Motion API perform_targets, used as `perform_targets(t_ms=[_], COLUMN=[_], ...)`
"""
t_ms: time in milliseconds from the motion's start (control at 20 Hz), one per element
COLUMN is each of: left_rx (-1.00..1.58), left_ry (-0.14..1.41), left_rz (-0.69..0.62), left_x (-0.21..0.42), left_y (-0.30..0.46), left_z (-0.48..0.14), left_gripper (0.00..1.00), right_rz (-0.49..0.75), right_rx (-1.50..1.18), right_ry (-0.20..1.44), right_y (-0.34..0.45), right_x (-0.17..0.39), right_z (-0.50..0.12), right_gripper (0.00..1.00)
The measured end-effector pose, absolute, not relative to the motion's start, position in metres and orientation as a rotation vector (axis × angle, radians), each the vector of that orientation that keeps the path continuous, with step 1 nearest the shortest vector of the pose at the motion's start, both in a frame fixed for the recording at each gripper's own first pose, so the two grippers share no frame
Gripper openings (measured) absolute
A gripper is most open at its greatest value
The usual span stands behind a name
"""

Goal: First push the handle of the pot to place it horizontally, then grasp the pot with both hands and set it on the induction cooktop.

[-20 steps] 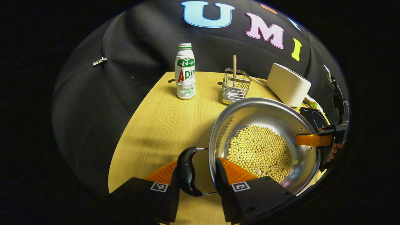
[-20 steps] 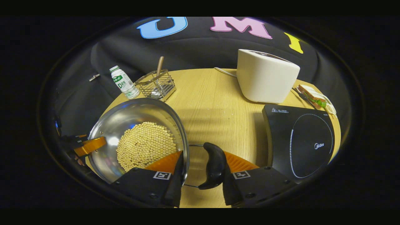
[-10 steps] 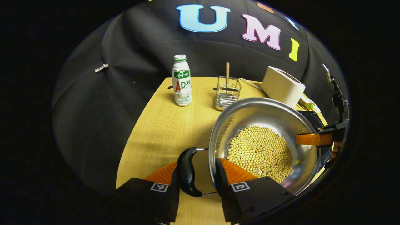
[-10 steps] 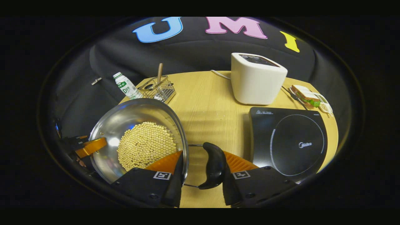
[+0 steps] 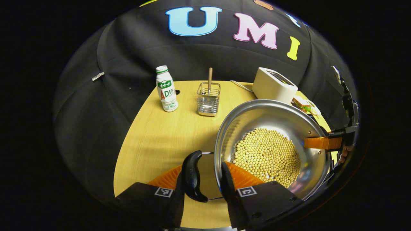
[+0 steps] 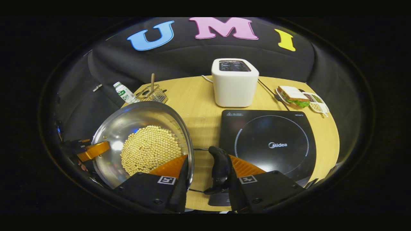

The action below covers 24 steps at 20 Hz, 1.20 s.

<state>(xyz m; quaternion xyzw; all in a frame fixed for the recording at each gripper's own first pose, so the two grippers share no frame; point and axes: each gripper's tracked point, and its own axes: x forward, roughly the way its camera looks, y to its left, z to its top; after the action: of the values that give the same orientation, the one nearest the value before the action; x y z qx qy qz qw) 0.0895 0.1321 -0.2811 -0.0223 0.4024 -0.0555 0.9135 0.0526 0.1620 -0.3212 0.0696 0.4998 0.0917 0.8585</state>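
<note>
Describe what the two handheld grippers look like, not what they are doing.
Both match. The left gripper and the right gripper each have two blocky black matte bodies with visible screw heads, and each body carries a small square black-and-white tag. The fingers have ribbed inner faces. Seen from across the pot, each gripper shows a dark frame; behind the right one a thin upright stalk with cabling rises.

Silver pot (image 5: 257, 117), yellow beans (image 5: 266, 155), black cooktop (image 6: 273, 128), white toaster (image 6: 234, 85), light-wood table (image 5: 160, 141).
</note>
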Motion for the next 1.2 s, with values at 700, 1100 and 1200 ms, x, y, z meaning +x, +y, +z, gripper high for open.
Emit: perform_targets(t_ms=[700, 1100, 1200], left_rx=[-0.017, -0.008, -0.004], left_ry=[0.816, 0.831, 0.834], left_rz=[-0.205, -0.252, -0.262], left_x=[0.115, 0.135, 0.140], left_y=[-0.017, -0.083, -0.097], left_z=[-0.258, -0.263, -0.265], left_gripper=[0.58, 0.58, 0.58], right_rz=[0.104, 0.053, 0.043], right_rx=[0.183, 0.196, 0.195], right_ry=[1.023, 1.035, 1.038], right_y=[0.014, -0.052, -0.065], right_x=[0.062, 0.072, 0.075], right_z=[-0.314, -0.325, -0.328], right_gripper=[0.56, 0.55, 0.55])
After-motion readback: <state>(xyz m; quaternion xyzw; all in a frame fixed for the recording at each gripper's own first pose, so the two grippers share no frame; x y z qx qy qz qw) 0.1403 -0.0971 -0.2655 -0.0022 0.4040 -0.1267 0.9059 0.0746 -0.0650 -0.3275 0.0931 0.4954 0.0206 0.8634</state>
